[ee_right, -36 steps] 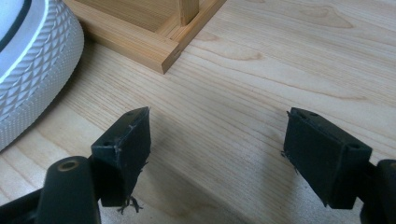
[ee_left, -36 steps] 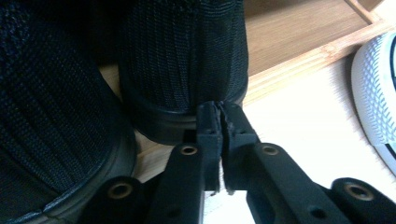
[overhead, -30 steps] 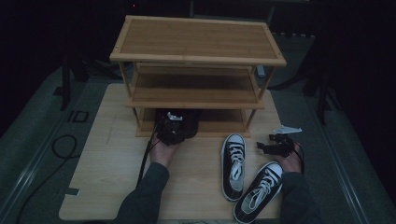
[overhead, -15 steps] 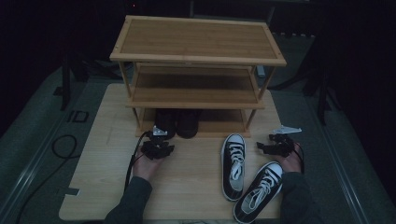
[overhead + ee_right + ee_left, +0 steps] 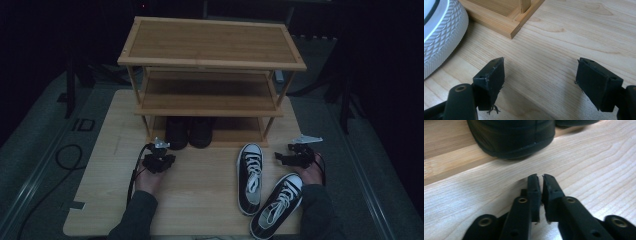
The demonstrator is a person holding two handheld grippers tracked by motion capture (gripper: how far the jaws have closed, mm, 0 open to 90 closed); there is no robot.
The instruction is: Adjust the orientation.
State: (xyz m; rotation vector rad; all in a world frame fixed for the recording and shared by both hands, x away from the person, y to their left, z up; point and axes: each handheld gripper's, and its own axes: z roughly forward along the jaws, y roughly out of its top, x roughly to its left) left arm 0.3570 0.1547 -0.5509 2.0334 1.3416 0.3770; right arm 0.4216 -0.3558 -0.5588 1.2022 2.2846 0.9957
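Note:
A pair of black shoes stands on the bottom shelf of the wooden rack. My left gripper rests on the table just in front and left of them. In the left gripper view its jaws have just been closing and stand almost together with nothing between them, and a black shoe's heel lies a little ahead. Two black-and-white sneakers lie on the table at the right. My right gripper sits beside them, open and empty, near a sneaker's white toe cap.
The rack's front corner post and base rail are close ahead of the right gripper. A black cable loops on the floor to the left of the light wooden table. The rack's middle shelf is bare.
My left hand has drawn back from the black shoes under the rack, toward the person and slightly left, leaving the shoes on the shelf. The right hand has stayed put.

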